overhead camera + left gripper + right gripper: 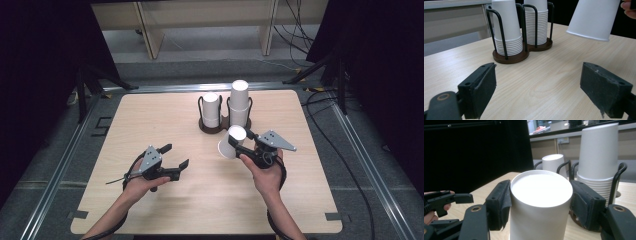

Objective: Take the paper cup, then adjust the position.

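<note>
Gripping 1 paper cup (231, 142) mid-wall, right gripper (248, 141) clamped | left gripper (176, 155) at 8 o'clock, jaws apart, empty | cup judged light, thin-walled, crushable: squeeze gently, below rim.

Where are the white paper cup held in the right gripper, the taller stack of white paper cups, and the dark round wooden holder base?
white paper cup (231, 141), high view, side wall
taller stack (239, 102), high view, upper side
holder base (510, 57), left gripper view, front rim

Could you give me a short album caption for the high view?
Right claw holds a white paper cup before the two-stack cup holder; left claw waits open.
</note>
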A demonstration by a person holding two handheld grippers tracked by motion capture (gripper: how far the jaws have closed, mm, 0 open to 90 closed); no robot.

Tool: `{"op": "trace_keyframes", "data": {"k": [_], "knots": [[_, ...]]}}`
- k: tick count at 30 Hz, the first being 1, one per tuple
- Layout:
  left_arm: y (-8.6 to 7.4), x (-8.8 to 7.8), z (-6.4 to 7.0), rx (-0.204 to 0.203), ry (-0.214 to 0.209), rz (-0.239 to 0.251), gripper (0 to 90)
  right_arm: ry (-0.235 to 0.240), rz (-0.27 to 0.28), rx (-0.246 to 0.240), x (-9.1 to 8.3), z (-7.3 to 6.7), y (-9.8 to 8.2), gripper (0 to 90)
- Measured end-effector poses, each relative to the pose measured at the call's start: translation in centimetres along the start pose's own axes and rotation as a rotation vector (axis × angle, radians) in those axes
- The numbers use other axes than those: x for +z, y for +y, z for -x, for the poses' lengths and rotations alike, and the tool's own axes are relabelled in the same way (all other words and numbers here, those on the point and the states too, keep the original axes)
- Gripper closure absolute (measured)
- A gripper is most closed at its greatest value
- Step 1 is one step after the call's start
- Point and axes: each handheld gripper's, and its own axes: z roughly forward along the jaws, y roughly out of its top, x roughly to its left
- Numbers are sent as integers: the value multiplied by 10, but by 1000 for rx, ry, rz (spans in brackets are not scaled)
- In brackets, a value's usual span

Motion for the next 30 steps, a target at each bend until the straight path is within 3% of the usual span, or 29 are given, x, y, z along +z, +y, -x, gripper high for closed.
{"op": "trace_keyframes", "data": {"k": [1,5,7,13,14,22,24,26,28,29,30], "knots": [[1,-2,0,6,4,-9,132,9,-8,22,0,-2,-1,361],[1,-1,0,-8,-2,18,132,13,0,11,3,-3,-2,362],[2,-2,1,8,5,-9,131,13,-5,20,4,-2,-4,362],[2,2,4,7,-17,12,131,7,-12,31,3,-1,-5,362],[4,0,6,12,-14,-5,131,14,-9,28,5,-1,-4,362],[3,6,8,4,-28,8,131,0,-10,29,2,2,-4,362],[3,5,9,12,-25,-10,132,-1,-5,34,0,4,-5,362],[3,6,11,14,-38,10,131,8,-21,71,1,3,-6,362],[3,4,12,28,-35,-5,131,2,-25,65,2,5,-7,362],[4,3,14,28,-38,-9,131,17,-28,97,3,6,-7,362],[4,4,17,21,-51,15,131,12,-29,88,4,8,-8,362]]}}
